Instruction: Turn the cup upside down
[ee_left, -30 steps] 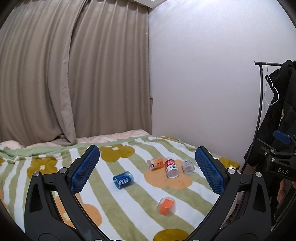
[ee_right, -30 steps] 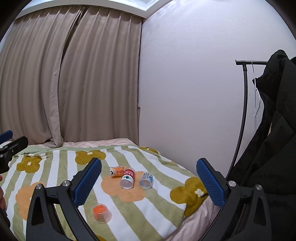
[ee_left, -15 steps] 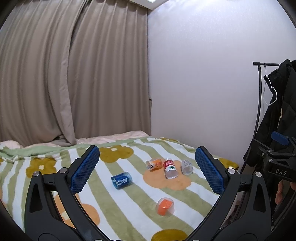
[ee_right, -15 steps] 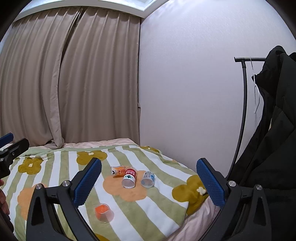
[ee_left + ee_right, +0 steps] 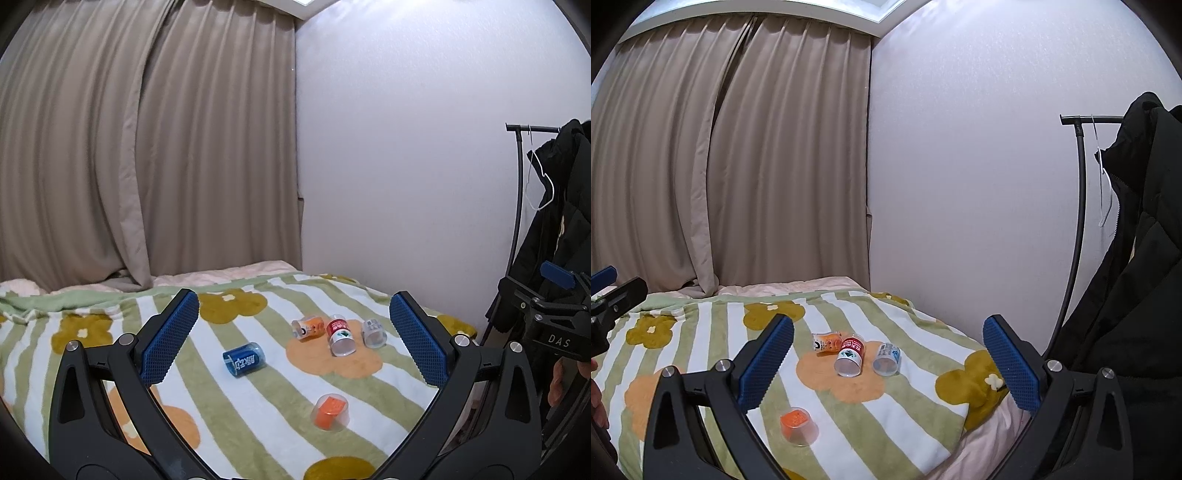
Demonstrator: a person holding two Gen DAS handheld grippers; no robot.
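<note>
Several small cups lie on a striped flower blanket (image 5: 258,417). A blue cup (image 5: 244,359) lies on its side in the middle. An orange-labelled cup (image 5: 308,328), a red-and-white cup (image 5: 340,335) and a clear cup (image 5: 373,333) lie on their sides in a row further back. A clear cup with an orange insert (image 5: 331,411) stands mouth down nearer me; it also shows in the right wrist view (image 5: 798,425). My left gripper (image 5: 294,338) is open, above the blanket. My right gripper (image 5: 888,363) is open, facing the row of cups (image 5: 849,354).
Beige curtains (image 5: 147,147) and a white wall stand behind the bed. A clothes rack (image 5: 521,206) with a black coat (image 5: 1137,295) stands at the right. The blanket's right edge (image 5: 964,413) drops off near the rack.
Both views have drifted slightly; the cups sit a little further left and up in the frames. Nothing on the blanket has moved, and both grippers stay open.
</note>
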